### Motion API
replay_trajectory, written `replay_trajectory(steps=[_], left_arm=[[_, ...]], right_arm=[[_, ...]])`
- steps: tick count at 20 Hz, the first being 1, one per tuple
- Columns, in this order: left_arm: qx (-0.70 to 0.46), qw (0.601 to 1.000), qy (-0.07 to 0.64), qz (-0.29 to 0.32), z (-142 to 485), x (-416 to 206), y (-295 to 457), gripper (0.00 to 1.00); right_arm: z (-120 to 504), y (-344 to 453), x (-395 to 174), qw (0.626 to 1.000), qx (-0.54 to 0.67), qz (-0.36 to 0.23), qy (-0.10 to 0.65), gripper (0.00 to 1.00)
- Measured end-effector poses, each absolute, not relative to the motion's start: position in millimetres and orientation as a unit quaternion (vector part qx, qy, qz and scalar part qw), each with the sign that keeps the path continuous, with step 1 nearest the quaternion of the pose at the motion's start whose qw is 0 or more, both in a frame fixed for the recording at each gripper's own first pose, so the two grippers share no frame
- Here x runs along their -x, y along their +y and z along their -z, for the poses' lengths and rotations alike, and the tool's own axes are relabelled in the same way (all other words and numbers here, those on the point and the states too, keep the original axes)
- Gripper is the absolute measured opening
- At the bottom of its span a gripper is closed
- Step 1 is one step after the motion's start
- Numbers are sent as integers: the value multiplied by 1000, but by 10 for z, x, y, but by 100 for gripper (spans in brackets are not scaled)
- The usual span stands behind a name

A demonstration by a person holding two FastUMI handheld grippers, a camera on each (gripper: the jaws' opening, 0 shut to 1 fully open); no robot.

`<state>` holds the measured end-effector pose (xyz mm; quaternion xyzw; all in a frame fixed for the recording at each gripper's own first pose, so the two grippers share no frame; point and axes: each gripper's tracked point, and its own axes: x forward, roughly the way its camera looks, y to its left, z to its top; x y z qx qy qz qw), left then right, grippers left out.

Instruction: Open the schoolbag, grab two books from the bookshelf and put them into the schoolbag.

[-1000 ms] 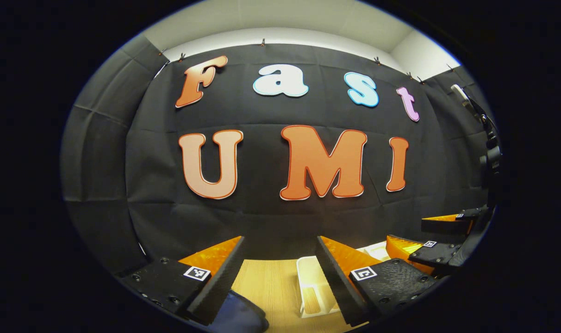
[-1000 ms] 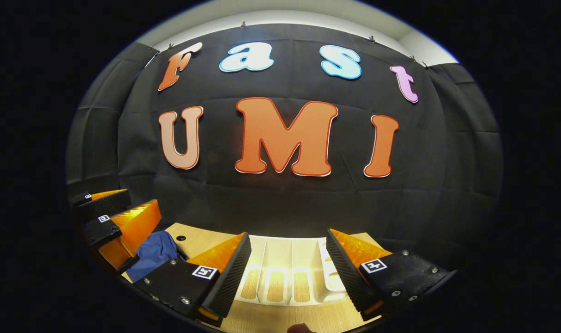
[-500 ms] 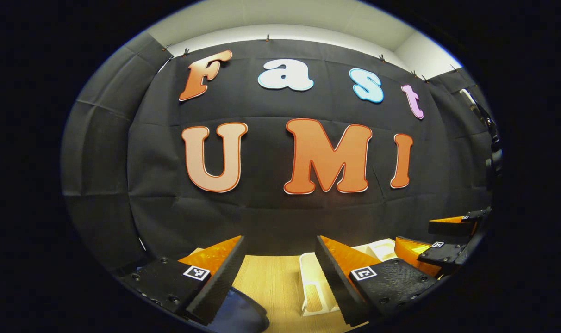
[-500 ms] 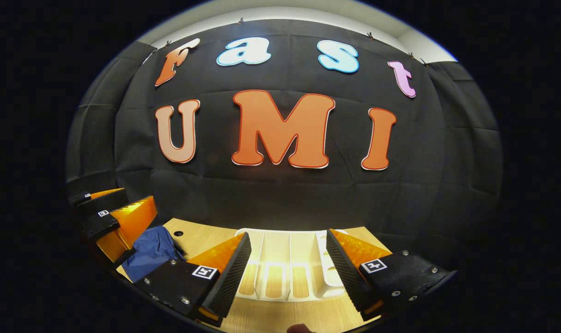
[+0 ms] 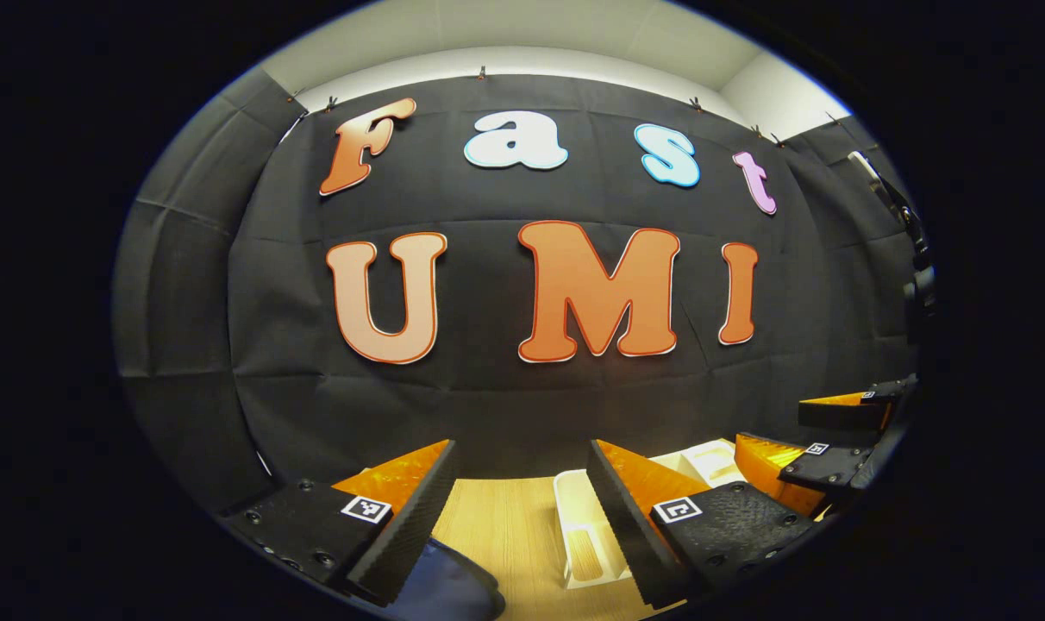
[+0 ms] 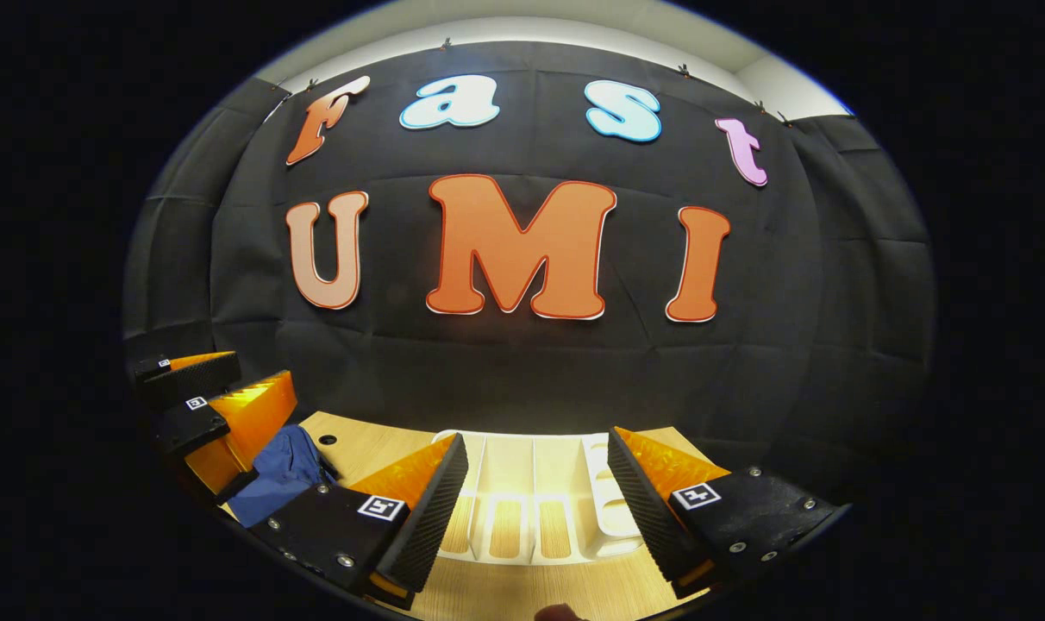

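Two handheld grippers are held above a wooden table before a black cloth wall. The left gripper is seen with jaws wide apart and nothing held; below it lies a blue schoolbag, possibly not yet opened, since little of it is shown. The right gripper is likewise spread wide and empty, above a white bookshelf whose slots appear bare. No books can be seen, so the task seems barely begun

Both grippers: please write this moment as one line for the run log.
left gripper: open, above table | right gripper: open, over rack | bag: on table | rack slots: no books seen
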<state>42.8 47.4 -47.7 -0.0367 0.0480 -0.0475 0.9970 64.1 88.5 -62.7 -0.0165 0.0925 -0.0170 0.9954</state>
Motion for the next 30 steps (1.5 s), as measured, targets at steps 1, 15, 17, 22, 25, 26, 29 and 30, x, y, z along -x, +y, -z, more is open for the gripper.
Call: replay_trajectory(steps=[1,15,17,22,25,26,29,30], left_arm=[[38,997,48,50,468,-428,457,94],[21,997,44,63,446,-322,355,94],[20,997,47,63,463,-324,349,94],[16,997,46,64,445,-324,328,94],[15,997,45,66,437,-326,324,94],[14,997,45,65,442,-329,327,94],[16,997,42,64,428,-323,342,94],[16,997,42,65,423,-319,344,94]], right_arm=[[622,895,-641,996,17,16,91,97],[626,860,-573,995,25,18,90,97],[626,849,-586,996,24,18,89,97],[633,819,-587,995,28,23,88,97],[615,808,-591,996,26,24,86,97],[624,811,-592,996,27,25,86,97],[638,823,-595,995,30,26,87,97],[630,828,-592,995,30,25,87,97]])
